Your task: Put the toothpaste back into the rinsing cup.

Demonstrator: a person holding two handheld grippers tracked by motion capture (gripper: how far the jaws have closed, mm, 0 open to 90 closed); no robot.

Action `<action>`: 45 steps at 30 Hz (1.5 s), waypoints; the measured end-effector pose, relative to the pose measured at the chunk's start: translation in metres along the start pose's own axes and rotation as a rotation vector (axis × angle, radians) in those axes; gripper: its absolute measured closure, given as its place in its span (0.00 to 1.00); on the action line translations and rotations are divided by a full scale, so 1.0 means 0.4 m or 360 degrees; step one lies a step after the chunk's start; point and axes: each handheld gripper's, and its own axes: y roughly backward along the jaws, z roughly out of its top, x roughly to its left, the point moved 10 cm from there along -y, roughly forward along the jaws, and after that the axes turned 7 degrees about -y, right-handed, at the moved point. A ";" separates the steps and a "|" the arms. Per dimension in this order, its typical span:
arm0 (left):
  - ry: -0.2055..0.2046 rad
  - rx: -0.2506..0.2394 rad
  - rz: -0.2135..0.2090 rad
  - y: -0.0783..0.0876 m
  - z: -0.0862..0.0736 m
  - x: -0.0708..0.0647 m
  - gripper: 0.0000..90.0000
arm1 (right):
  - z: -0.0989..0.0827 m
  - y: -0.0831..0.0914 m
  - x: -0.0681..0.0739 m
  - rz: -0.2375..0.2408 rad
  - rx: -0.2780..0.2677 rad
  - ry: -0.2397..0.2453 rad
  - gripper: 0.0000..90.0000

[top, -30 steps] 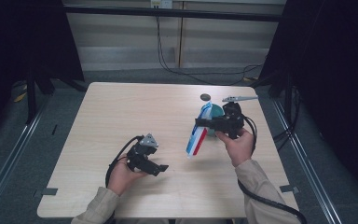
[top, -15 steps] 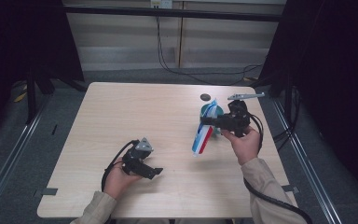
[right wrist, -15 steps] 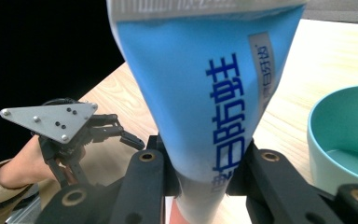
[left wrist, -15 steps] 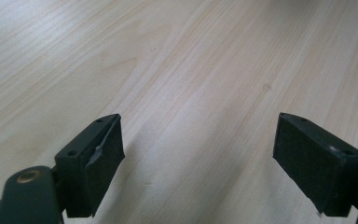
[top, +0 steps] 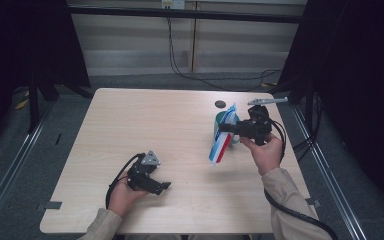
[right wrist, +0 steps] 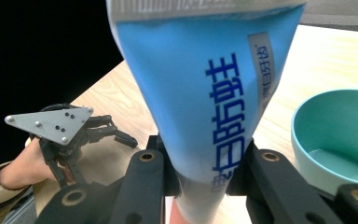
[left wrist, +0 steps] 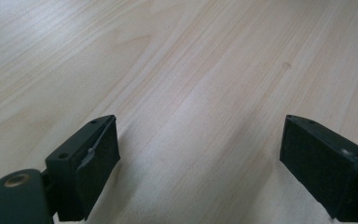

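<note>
A: What's at the left of the table (top: 130, 120)?

B: The left gripper (top: 161, 186), held low over the near-left part of the wood by the person's left hand (top: 122, 196). A grey three-cornered plate sits on top of it and a black cable loops back from it toward the sleeve.

A: And its jaws?

B: Spread wide. In the left gripper view they stand far apart with bare wood grain between them, gripping nothing.

A: Moving right?

B: The middle of the table is plain pale wood. Then, toward the right side, comes the tube (top: 221, 143): blue and white with a red end, blue printed characters along it. It hangs tilted above the table, its crimped flat end up and its red end down and toward the person.

A: What holds it?

B: The right gripper (top: 223, 128), in the right hand (top: 265, 152). In the right gripper view its two jaws press on either side of the tube's narrower lower part (right wrist: 214, 116), clamped on it.

A: Anything beside it?

B: A teal cup (top: 225, 126) stands on the table just behind the tube; the right gripper view shows it open and near (right wrist: 338, 135). Farther back lies a small dark disc (top: 220, 104), and near the right edge a grey tool (top: 266, 101); I cannot tell what kind.
</note>
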 end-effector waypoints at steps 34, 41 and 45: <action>-0.0069 -0.0097 0.0011 -0.016 -0.010 0.004 0.02 | 0.077 0.079 -0.043 -0.0109 -0.0051 -0.0011 0.81; -0.0069 -0.0095 0.0010 -0.016 -0.010 0.003 0.01 | 0.100 0.087 -0.047 -0.0124 -0.0059 -0.0018 0.81; -0.0068 -0.0095 0.0010 -0.016 -0.010 0.003 0.01 | 0.116 0.091 -0.045 -0.0134 -0.0067 -0.0007 0.82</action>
